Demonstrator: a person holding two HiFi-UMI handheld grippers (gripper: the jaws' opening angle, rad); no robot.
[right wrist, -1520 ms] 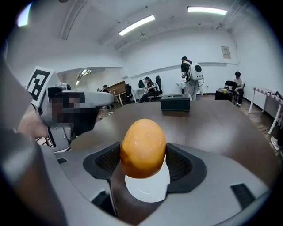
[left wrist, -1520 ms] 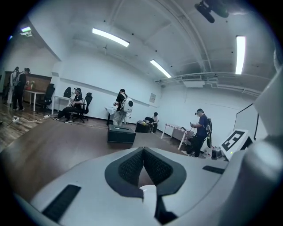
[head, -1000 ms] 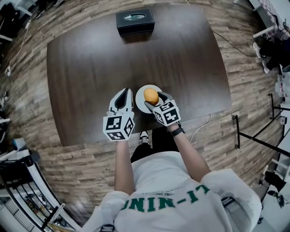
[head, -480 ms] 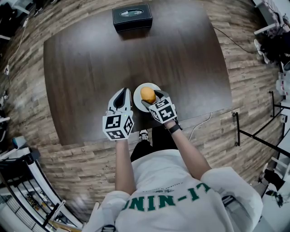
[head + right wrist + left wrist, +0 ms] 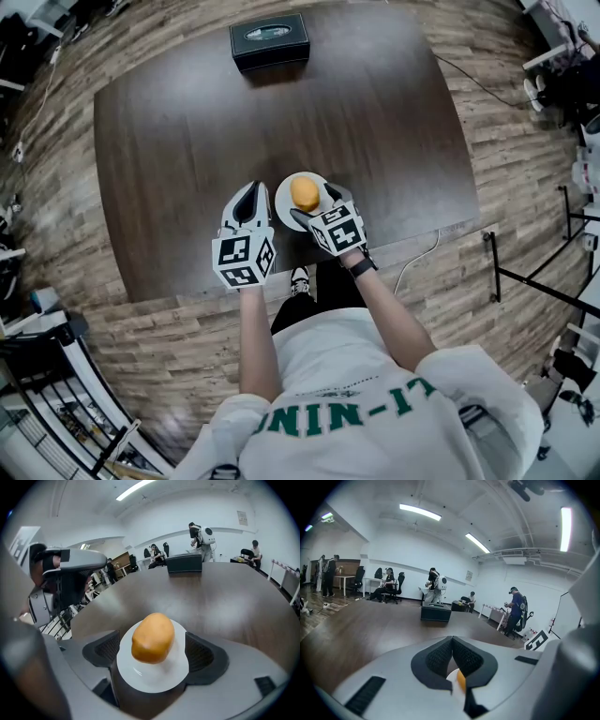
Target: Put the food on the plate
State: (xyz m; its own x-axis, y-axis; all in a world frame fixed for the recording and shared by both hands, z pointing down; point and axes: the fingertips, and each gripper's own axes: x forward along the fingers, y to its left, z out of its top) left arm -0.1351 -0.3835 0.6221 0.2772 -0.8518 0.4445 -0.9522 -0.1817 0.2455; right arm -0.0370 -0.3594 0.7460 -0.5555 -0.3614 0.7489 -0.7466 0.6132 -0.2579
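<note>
An orange-brown bun-like piece of food point(image 5: 152, 637) lies on a small white plate point(image 5: 154, 677) near the table's front edge. My right gripper point(image 5: 152, 651) straddles it with its jaws opening. Both dark pads point(image 5: 199, 654) stand clear of the food's sides. From the head view the food point(image 5: 304, 193) sits in the middle of the plate point(image 5: 284, 197), with the right gripper point(image 5: 319, 204) just behind it. My left gripper point(image 5: 247, 192) rests on the table left of the plate, its jaws point(image 5: 452, 641) closed tip to tip with nothing held. A sliver of the food point(image 5: 461, 680) shows behind them.
A black box point(image 5: 270, 41) stands at the far edge of the dark wooden table point(image 5: 187, 122); it also shows in the right gripper view as the black box point(image 5: 184, 563). People and office chairs are far off in the room behind. A cable hangs off the table's right front corner.
The right gripper's jaws have spread away from the food, which now lies on the plate. The left gripper has kept its place beside the plate.
</note>
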